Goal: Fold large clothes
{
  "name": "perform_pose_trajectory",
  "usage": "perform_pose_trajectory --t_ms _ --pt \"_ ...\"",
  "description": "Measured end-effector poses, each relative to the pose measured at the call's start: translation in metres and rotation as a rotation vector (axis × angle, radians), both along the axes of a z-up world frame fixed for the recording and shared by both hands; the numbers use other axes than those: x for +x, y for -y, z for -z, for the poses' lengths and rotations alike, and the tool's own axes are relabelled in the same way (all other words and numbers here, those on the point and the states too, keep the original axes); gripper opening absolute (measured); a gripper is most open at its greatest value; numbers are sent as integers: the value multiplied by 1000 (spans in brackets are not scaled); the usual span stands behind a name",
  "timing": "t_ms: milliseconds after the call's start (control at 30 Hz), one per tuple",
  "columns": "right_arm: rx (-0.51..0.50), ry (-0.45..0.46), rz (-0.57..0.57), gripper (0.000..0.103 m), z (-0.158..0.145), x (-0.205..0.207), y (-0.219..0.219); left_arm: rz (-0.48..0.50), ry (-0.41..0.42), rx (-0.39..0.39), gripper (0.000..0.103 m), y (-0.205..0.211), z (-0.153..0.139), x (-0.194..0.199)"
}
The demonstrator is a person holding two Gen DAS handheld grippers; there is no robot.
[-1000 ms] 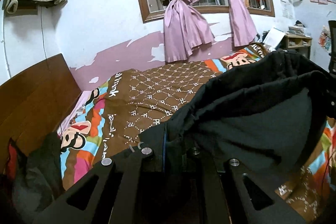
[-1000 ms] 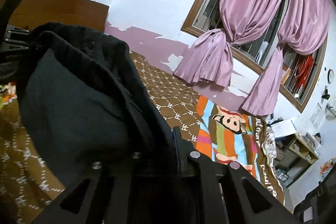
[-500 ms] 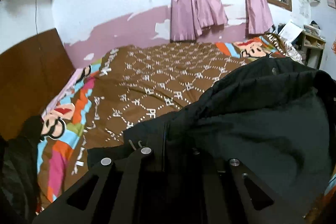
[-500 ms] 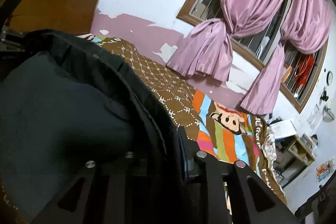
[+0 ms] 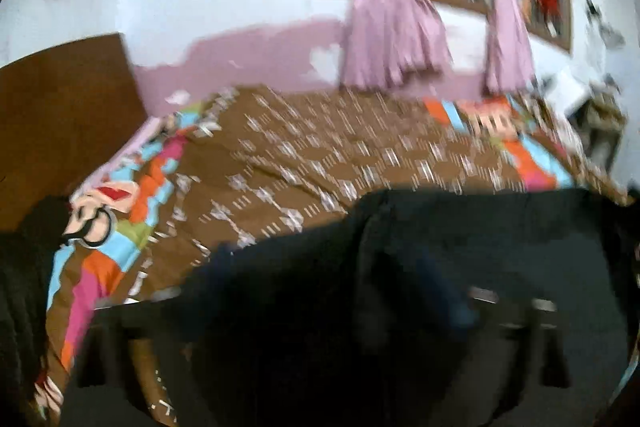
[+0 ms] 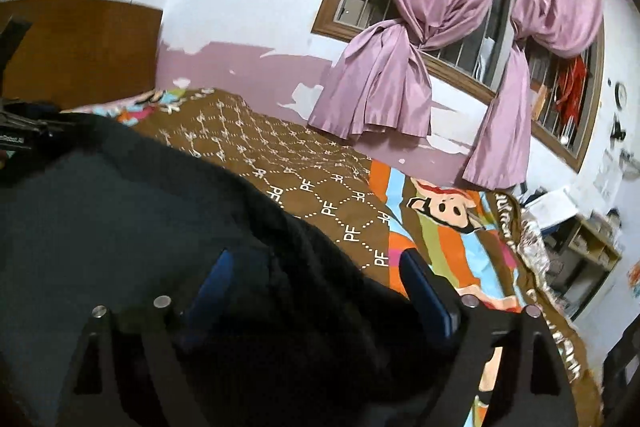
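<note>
A: Grippers? Right gripper point(image 6: 316, 267): jaws opening, spread wide, black garment point(image 6: 120, 211) lying between, unpinched.
B: Left gripper point(image 5: 304, 311): blurred, also opening, garment between. Garment on bed point(image 6: 320, 195); curtains point(image 6: 420, 47) beyond.

The left wrist view is all smeared. The big black cloth garment point(image 5: 460, 267) hides most of the left gripper point(image 5: 320, 327). The brown wooden headboard point(image 6: 76, 43) is cut off at the side.
</note>
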State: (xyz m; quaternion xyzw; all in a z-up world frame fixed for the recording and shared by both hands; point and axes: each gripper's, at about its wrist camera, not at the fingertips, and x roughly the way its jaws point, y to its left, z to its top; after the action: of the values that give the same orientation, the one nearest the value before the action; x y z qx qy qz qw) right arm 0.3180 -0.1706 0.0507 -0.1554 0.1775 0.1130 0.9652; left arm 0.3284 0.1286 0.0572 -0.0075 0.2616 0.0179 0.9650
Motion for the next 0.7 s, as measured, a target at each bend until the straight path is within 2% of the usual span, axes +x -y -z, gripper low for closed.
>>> perform_pose_trajectory --t_ms 33,100,167,300,433,567,700 --pt "28 -20 -13 93 -4 -5 4 -2 25 -38 98 -6 -6 -7" --pt "84 -55 -43 98 -10 -14 10 11 25 -97 98 -15 -14 -16" --pt "146 -113 -80 101 -13 -25 17 28 19 -115 98 -17 -20 -28" --pt "221 -232 -119 102 -3 -40 23 154 6 -94 98 -3 -23 -56" --pt "235 -326 -125 102 20 -40 20 281 -86 -53 98 25 -3 -72" --pt "243 -390 -135 102 39 -27 8 308 -158 -34 98 43 20 -64" --pt "270 -401 -107 103 40 3 1 254 -191 -26 98 48 34 -34"
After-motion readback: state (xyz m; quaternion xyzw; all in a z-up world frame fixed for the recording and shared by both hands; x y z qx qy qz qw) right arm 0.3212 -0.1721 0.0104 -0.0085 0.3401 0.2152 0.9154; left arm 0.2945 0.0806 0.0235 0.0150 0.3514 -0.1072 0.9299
